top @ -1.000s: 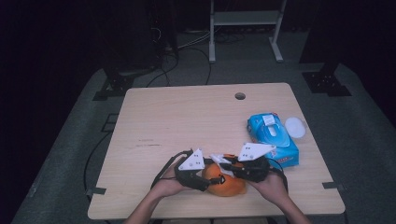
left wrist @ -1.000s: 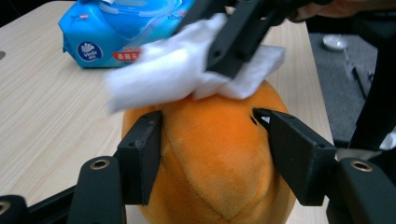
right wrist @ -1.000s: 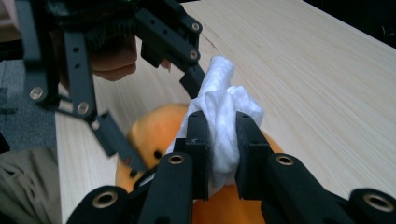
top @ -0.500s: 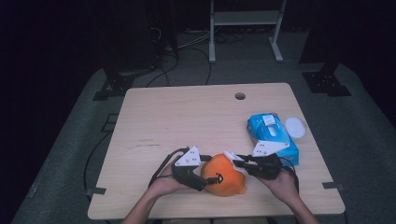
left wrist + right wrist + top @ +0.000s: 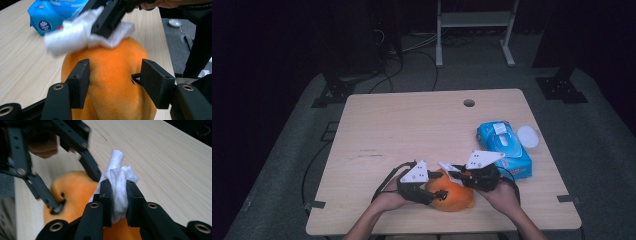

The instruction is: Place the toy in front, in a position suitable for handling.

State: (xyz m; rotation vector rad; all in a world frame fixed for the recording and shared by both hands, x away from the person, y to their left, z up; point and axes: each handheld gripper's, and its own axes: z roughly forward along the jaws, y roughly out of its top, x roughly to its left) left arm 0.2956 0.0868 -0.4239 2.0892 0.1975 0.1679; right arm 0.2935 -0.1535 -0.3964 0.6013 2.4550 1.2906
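Half-hidden orange plush toy (image 5: 455, 192) — under wipe (image 5: 75, 35)

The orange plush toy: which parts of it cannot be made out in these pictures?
- High view: the orange plush toy is small, partly covered by both grippers; its shape is unclear.
- Left gripper view: its underside is cut off by the bottom edge; the white wipe is blurred.
- Right gripper view: the toy is blurred behind the jaws.

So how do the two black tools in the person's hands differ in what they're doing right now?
The right tool is shut on a crumpled white wipe and presses it onto the top of the round orange plush toy. The left tool has just been closing around that toy's sides, its jaws much wider apart. The right one holds something thin, the left straddles something bulky. Both are black, two-jawed, and meet at the toy.
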